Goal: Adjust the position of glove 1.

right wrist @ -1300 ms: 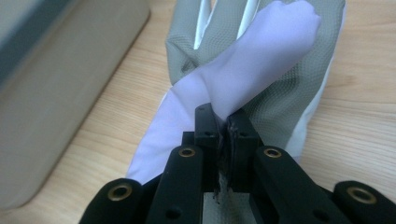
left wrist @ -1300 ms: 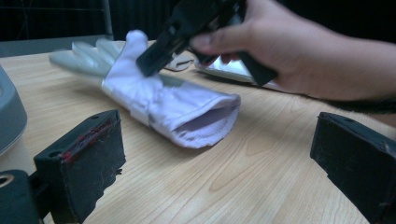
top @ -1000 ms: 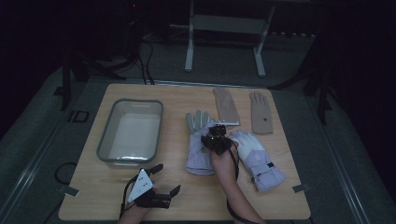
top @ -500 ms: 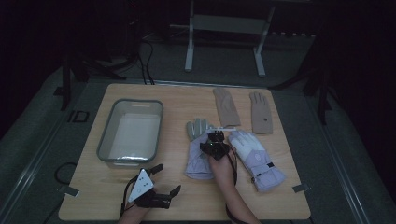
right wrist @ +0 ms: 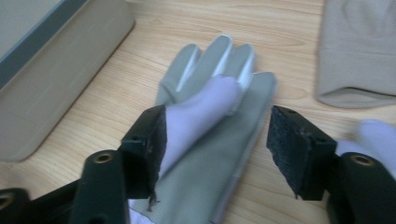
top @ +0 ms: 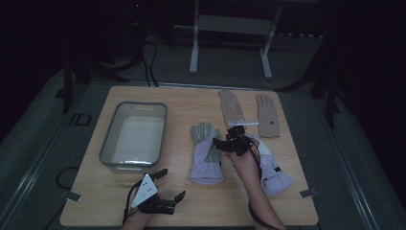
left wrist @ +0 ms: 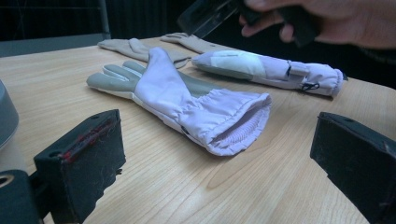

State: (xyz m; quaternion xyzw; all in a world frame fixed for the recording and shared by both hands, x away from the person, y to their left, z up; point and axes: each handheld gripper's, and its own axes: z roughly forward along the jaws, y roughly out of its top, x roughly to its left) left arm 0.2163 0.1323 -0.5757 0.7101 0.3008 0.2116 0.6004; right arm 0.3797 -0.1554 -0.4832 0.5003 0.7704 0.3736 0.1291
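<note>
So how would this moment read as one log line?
right gripper: fingers just opened, over lilac glove, nothing held | left gripper: open, idle | grey tub: holds nothing

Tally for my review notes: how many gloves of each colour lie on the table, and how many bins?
Lavender-and-grey gloves: 2, one beside the bin, one farther right
Beige gloves: 2, one, the other
Grey bins: 1
Total: 5
</note>
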